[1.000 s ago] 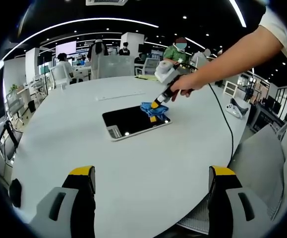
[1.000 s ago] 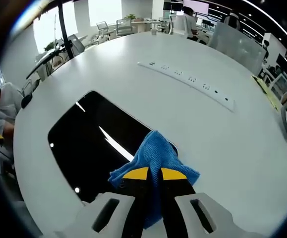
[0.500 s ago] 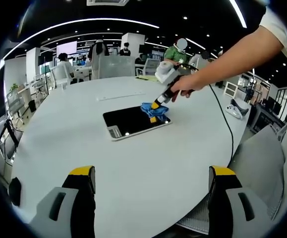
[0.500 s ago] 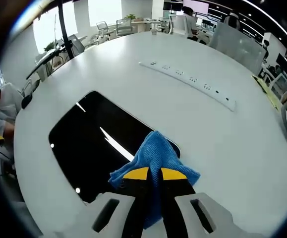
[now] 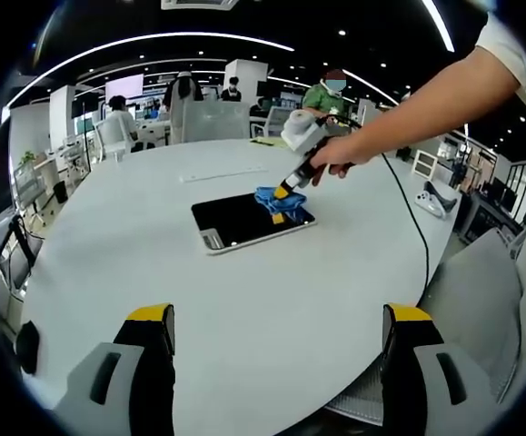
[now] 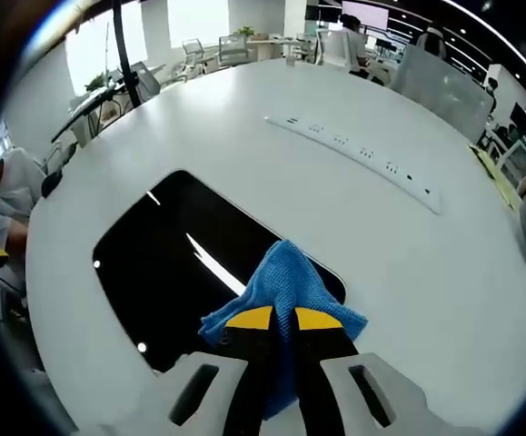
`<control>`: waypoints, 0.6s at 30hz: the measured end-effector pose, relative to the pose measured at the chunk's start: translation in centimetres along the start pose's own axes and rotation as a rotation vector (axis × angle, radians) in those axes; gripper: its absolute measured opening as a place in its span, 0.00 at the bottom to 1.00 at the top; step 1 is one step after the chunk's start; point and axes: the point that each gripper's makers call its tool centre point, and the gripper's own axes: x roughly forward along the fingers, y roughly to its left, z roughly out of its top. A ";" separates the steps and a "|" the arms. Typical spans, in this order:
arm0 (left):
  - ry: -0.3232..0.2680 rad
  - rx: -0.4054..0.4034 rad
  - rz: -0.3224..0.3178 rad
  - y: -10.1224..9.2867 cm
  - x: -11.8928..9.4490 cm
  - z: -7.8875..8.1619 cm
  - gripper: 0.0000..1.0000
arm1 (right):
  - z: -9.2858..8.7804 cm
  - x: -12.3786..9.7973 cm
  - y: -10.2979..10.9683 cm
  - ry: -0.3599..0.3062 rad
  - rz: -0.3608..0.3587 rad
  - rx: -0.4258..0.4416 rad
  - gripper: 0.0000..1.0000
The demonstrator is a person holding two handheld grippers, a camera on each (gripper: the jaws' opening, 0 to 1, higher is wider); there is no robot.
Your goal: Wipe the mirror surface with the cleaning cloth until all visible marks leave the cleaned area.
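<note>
Between the closed jaws of the right gripper [image 6: 281,320] sits a bunched blue cloth [image 6: 285,283], pinched tight under the yellow fingertips [image 6: 249,318]. Ahead of those jaws the cloth presses down on the near corner of the mirror [image 6: 172,272], a dark rectangle with rounded corners lying flat on the round white table [image 6: 399,263]. To the left of the cloth and beyond it the glass stretches away, showing a bright streak and a few small light spots reflected in it — whether any of these are marks on the surface cannot be told. Farther ahead of the gripper, well apart from the mirror, a long narrow strip with small dark slots [image 6: 353,150] is set into the tabletop.

From the left gripper view, the left gripper [image 5: 281,322] hangs over the near edge of the table [image 5: 244,300] with its two jaws spread wide and nothing between them; its yellow-capped fingertips [image 5: 151,314] stand far apart. Well ahead of it, near the middle of the table, lies the mirror [image 5: 240,222], with the cloth [image 5: 278,199] resting on the corner that lies ahead and to the right. The right gripper [image 5: 285,191] comes down onto that cloth at a slant, held by a person's hand [image 5: 335,162] on a bare arm reaching in from the right — a cable trails from it across the table edge. Behind the table are office chairs, desks and several people.
</note>
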 end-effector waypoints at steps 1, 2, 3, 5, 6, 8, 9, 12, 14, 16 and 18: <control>0.000 0.000 0.000 0.0 0.0 0.0 0.96 | 0.0 0.1 -0.1 0.001 0.000 -0.001 0.03; 0.000 0.003 0.001 0.0 0.0 0.0 0.96 | 0.0 0.1 -0.1 0.002 0.000 -0.002 0.03; 0.000 0.002 0.001 0.0 0.0 0.0 0.96 | 0.0 0.1 0.0 0.002 -0.001 -0.003 0.03; -0.002 -0.002 0.001 0.0 0.0 0.0 0.96 | 0.0 0.1 0.0 0.001 -0.001 -0.003 0.03; -0.001 -0.002 0.002 -0.1 0.0 -0.1 0.96 | 0.1 0.1 0.0 0.000 -0.001 -0.001 0.03; 0.001 -0.002 0.001 -0.1 0.0 -0.1 0.96 | 0.1 0.0 0.2 0.000 0.000 0.000 0.03; 0.001 -0.001 0.001 -0.1 0.0 -0.1 0.96 | 0.0 0.0 0.2 0.001 0.000 -0.007 0.03; 0.001 -0.003 0.003 -0.1 -0.1 -0.2 0.96 | 0.0 0.0 0.1 0.000 0.002 -0.007 0.03; 0.001 -0.003 0.004 -0.1 -0.1 -0.1 0.96 | 0.0 0.1 0.0 0.000 0.003 -0.006 0.03; 0.000 -0.002 0.004 -0.1 -0.1 -0.1 0.96 | 0.0 0.1 0.1 -0.002 0.004 -0.004 0.03; 0.002 -0.001 0.003 -0.1 -0.1 -0.2 0.96 | 0.0 -0.1 0.2 -0.002 0.004 -0.004 0.03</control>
